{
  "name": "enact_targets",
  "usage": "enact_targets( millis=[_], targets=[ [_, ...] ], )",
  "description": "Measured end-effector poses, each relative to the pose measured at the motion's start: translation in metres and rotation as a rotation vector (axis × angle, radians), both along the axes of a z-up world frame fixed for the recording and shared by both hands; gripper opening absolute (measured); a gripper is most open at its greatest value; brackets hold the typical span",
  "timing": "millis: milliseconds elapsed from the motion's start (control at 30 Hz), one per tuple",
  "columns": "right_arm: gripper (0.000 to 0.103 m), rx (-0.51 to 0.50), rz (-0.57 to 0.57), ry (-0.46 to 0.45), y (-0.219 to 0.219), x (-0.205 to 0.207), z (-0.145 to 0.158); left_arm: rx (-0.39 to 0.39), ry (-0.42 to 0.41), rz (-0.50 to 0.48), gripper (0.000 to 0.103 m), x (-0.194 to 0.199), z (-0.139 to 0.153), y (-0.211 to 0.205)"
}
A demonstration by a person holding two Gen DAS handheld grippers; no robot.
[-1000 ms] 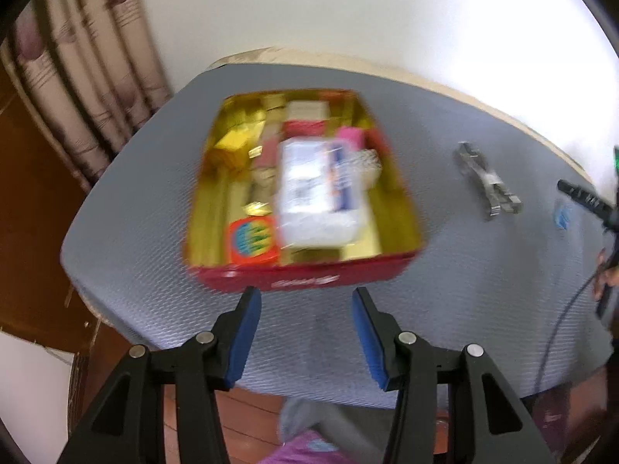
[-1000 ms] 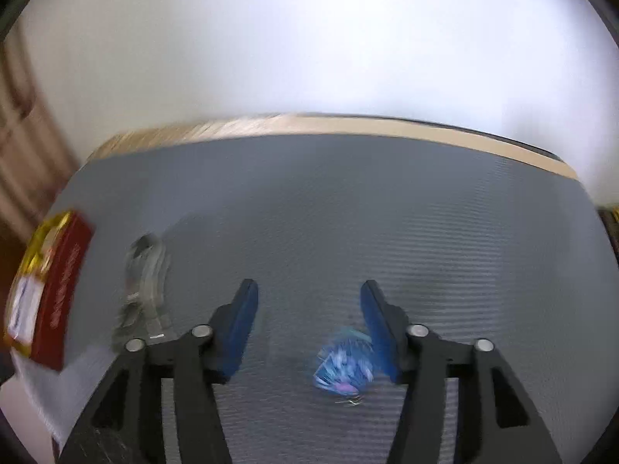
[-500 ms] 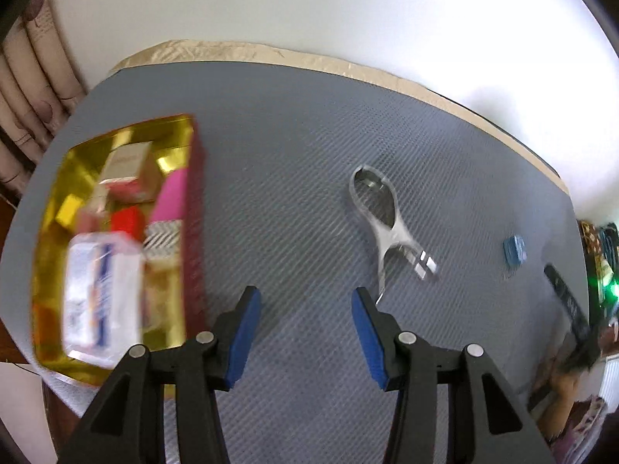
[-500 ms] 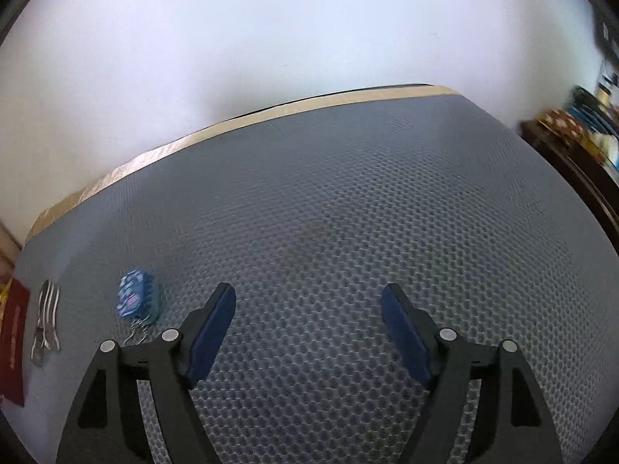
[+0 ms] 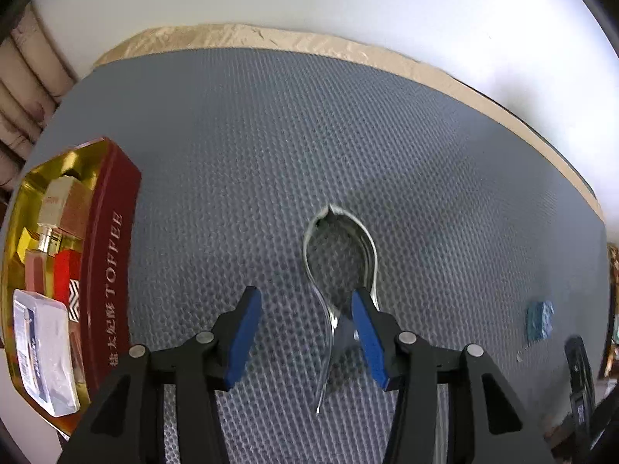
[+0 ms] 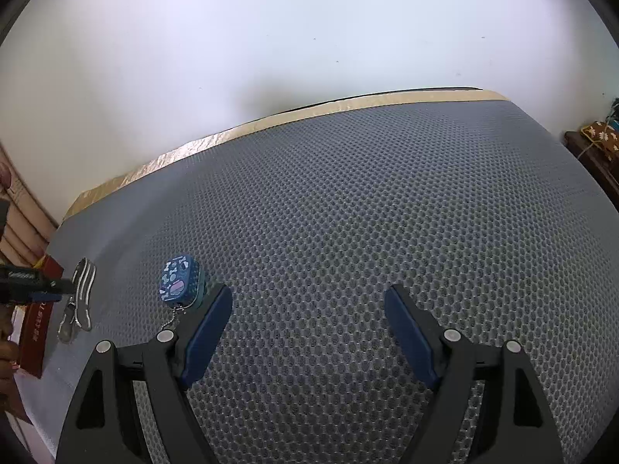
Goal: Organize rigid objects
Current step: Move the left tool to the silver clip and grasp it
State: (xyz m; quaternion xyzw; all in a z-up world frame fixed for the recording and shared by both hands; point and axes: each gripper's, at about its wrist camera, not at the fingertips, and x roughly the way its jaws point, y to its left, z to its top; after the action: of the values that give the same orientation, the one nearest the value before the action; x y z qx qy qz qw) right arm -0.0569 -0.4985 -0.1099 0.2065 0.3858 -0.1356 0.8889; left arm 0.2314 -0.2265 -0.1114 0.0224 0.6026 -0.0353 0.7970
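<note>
Tin [image 5: 112, 255]: we read "TOFFEE".
Metal clip [image 5: 340, 266]: long axis toward twelve o'clock.
Left gripper [image 5: 305, 332]: open, empty.
Right gripper [image 6: 309, 332]: wide open, empty.

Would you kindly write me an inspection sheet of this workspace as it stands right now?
Surface: grey mesh mat over a table with a tan edge.
Job's things: metal clip lying flat; blue keychain with a chain; red toffee tin, lid off, holding small boxes.
Clutter: nothing seen.
Grippers: left gripper open, low over the clip, right finger beside its handle; right gripper open, the keychain just outside its left finger.
Cables: nothing seen.
Surroundings: white wall; curtain at left.
</note>
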Motion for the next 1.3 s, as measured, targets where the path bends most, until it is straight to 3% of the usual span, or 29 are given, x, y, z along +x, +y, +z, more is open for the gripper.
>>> enact_targets(
  millis=[267, 533, 767, 1033, 1233, 1300],
  targets=[
    [0.079, -0.001, 0.005, 0.004, 0.002, -0.007, 0.007, -0.020, 0.028, -0.023, 0.050, 0.012, -0.008, -0.017],
    [0.080, -0.003, 0.006, 0.011, 0.004, -0.004, 0.009, -0.127, 0.026, -0.008, 0.050, 0.013, 0.007, -0.015],
    [0.081, -0.004, 0.006, 0.013, 0.006, -0.001, 0.010, -0.098, 0.053, -0.070, 0.050, 0.014, -0.003, -0.036],
    [0.081, -0.004, 0.007, 0.015, 0.009, 0.001, 0.012, -0.095, 0.087, -0.069, 0.050, 0.029, -0.025, -0.056],
    [0.081, -0.004, 0.006, 0.018, 0.009, 0.001, 0.012, -0.090, 0.053, -0.060, 0.050, 0.024, -0.031, -0.064],
    [0.081, -0.004, 0.007, 0.020, 0.010, 0.000, 0.012, -0.054, 0.039, -0.084, 0.049, 0.016, -0.030, -0.065]
  ],
)
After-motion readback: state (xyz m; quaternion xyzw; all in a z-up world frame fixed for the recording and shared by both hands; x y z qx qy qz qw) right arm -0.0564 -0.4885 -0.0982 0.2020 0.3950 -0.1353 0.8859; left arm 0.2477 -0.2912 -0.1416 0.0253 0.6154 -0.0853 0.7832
